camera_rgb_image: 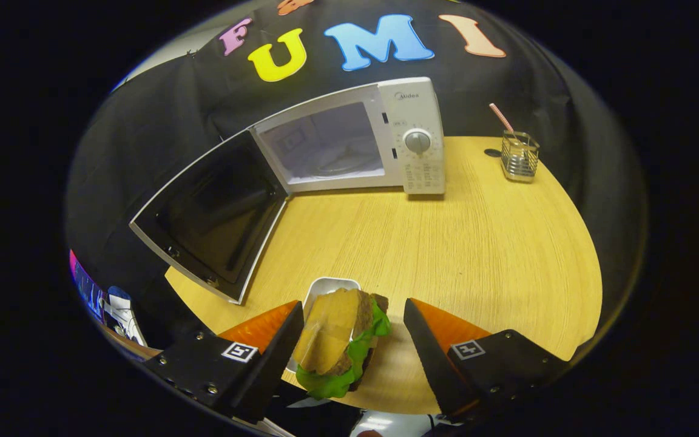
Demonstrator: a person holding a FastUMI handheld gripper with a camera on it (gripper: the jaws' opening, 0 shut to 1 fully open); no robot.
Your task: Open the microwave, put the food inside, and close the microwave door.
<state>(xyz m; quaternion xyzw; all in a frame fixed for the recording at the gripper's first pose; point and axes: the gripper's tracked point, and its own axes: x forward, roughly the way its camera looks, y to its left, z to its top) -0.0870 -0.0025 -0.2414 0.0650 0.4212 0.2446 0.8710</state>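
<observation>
gripper (351, 340) fingers nearest, spread apart, straddling food (340, 340) on small white tray (331, 284). left finger touching or very nearly touching near edge of food; clear gap between right finger and food, so not clamped on anything. cannot tell whether left finger actually presses.

food: sandwich-like stack, tan slice on top, brown layer, green leaf spilling at near end, lying tilted across tray. tray resting on wooden table (459, 255), just ahead of and between fingers, far end poking out beyond food.

microwave (355, 142) well beyond fingers, at back of table against booth wall. door (213, 215) swung fully open to one side, dark glass facing camera, hinge side at cavity. cavity bare, turntable faintly visible inside. control dial (417, 141) on front panel beside cavity.

wire holder (520, 156) with straw (500, 118) standing at far corner of table, well apart from microwave, not part of job.

progress, judged from layout: opening step done, door wide. food not yet lifted, not yet inside; loading step only at approach or pre-grasp stage. remaining: close fingers on food or tray, carry across open stretch of table into cavity, release, withdraw, then push door shut. roughly one step of three complete.

risk noted: stack looks loose and tilted, likely to slide or shed layers if squeezed off-centre
</observation>
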